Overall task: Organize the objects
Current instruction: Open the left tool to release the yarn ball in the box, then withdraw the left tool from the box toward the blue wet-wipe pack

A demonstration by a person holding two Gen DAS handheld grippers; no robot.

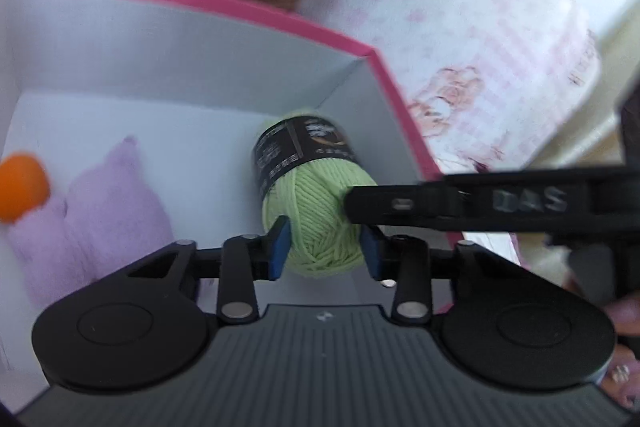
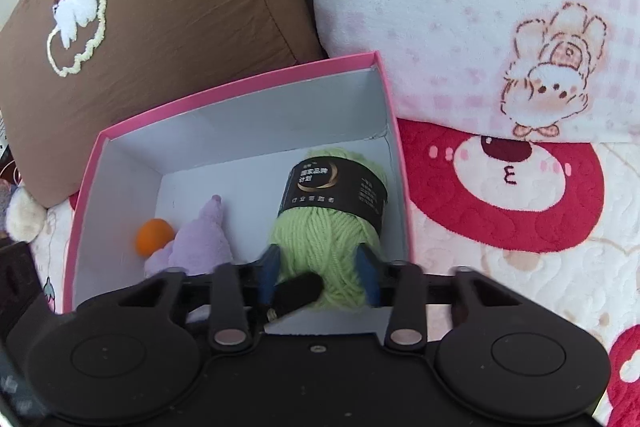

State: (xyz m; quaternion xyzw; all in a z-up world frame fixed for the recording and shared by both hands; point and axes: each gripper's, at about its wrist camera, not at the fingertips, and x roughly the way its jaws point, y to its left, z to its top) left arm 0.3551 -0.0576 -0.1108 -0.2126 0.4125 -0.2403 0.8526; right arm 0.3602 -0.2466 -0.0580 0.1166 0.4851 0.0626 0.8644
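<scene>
1. I see a green ball of yarn point(image 2: 328, 227) with a black paper band, lying inside a pink box point(image 2: 240, 87) with white inner walls, close to the box's right wall. The box sits on a bed with a quilted cover point(image 2: 520, 267).
2. My left claw point(image 1: 325, 251) has its blue pads pressed against both sides of the near end of the yarn, pinching it. My right claw point(image 2: 318, 277) also pinches that same end, with its pads on either flank.
3. In the left view, the right claw's black finger crosses from the right and touches the yarn just above my own pads. In the right view, a black finger of the left claw lies across the yarn between the right pads.
4. Risk: both claws grip one soft ball. If my hands pull apart, I judge the yarn could stretch, unwind, or slip out of its band.
5. Risk: the fingers already overlap, so any twist could knock them together and jar the grip.
6. Risk: the yarn is near the right wall, so a sideways move could snag the cardboard and drag the light box over the bed.
7. A purple plush toy point(image 2: 200, 239) and an orange ball point(image 2: 154, 237) lie to the left in the box, apart from the yarn; a sweep that way could push them.
</scene>
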